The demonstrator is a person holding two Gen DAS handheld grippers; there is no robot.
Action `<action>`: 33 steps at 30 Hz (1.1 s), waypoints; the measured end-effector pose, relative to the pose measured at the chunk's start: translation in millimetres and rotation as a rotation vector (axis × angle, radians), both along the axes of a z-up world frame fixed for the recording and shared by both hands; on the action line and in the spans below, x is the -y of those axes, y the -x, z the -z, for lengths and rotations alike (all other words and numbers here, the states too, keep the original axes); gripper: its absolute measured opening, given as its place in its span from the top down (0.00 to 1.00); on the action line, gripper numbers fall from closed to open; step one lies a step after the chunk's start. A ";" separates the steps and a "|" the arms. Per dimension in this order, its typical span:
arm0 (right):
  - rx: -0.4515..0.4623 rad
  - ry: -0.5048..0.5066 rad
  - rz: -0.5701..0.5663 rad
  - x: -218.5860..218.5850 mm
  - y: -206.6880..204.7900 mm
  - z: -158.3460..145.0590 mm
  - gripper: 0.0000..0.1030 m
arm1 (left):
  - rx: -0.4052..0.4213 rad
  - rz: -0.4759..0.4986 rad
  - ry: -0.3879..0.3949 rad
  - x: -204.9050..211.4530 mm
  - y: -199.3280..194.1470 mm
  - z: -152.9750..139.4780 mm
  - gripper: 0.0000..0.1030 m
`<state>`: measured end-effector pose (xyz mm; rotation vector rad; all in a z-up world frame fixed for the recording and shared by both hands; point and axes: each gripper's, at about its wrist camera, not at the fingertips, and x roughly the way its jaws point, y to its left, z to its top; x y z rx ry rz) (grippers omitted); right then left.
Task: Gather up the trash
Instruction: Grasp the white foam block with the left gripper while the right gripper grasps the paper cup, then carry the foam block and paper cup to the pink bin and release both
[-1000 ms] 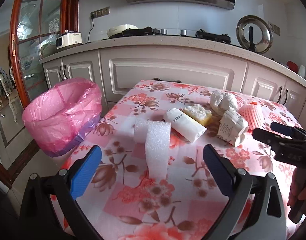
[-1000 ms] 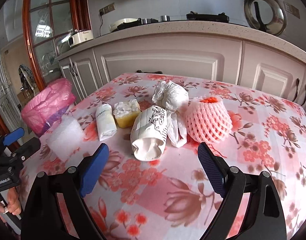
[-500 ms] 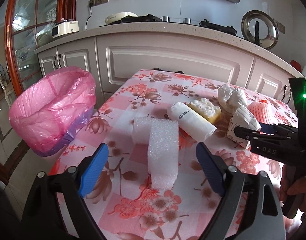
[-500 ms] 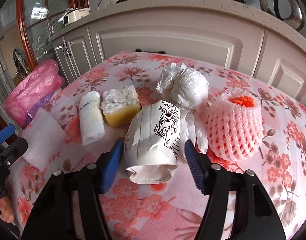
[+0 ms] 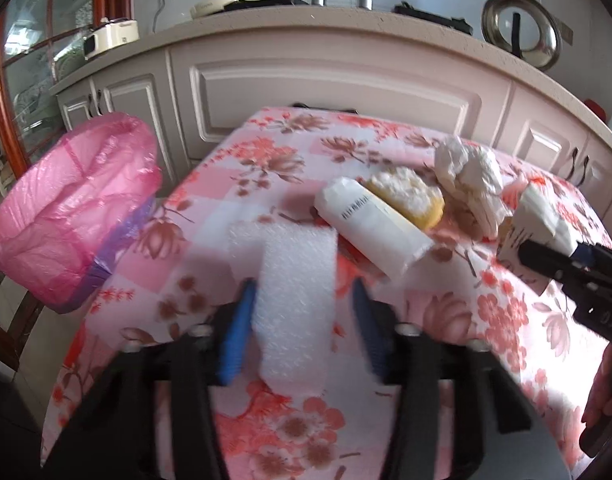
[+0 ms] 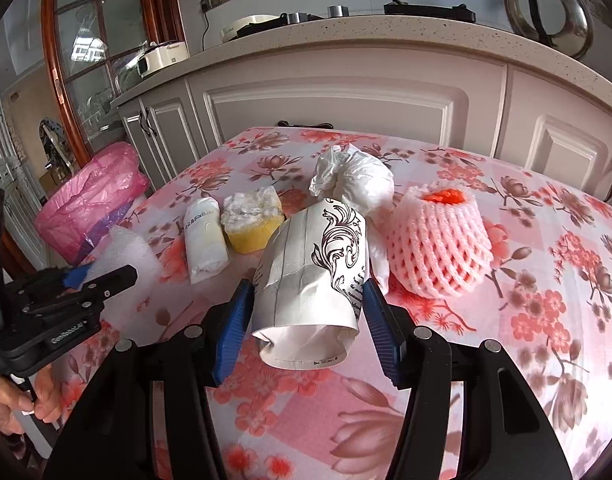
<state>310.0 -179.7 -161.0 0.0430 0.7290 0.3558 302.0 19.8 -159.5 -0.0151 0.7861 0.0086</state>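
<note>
Nearest in the left wrist view, the left tool (image 5: 301, 320) straddles a folded strip of white foam wrap (image 5: 295, 304) lying on the surface (image 5: 265, 152), which is covered in a pink floral cloth. Its jaws have just been closing: the left blue pad sits against the foam's edge, while a narrow gap shows at the right pad, so it has no grip on the foam. In the right wrist view, the right tool (image 6: 306, 320) has also just been closing and its two blue pads press the sides of a crushed white paper cup (image 6: 312, 280) printed with black scrollwork, lying on its side with the mouth toward the camera. Just beyond the foam lies a white tube-shaped packet (image 5: 370, 224), then a yellow sponge (image 6: 253, 220) touching it. Farther back sits a knotted white plastic bag (image 6: 358, 180), and to its right a pink foam fruit net (image 6: 438, 248). Off the surface's left edge stands a bin lined with a pink bag (image 5: 73, 208). Cream cabinets (image 6: 346, 96) fill the far background.
</note>
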 end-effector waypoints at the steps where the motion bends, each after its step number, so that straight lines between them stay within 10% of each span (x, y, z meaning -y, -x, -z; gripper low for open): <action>1: 0.003 -0.003 0.001 1.6 3.2 -0.6 0.48 | -0.001 0.006 -0.006 1.7 2.6 1.0 0.68; 33: 0.199 0.001 -0.038 -7.1 128.4 -70.8 0.48 | 0.264 0.084 0.039 27.3 151.3 -87.1 0.68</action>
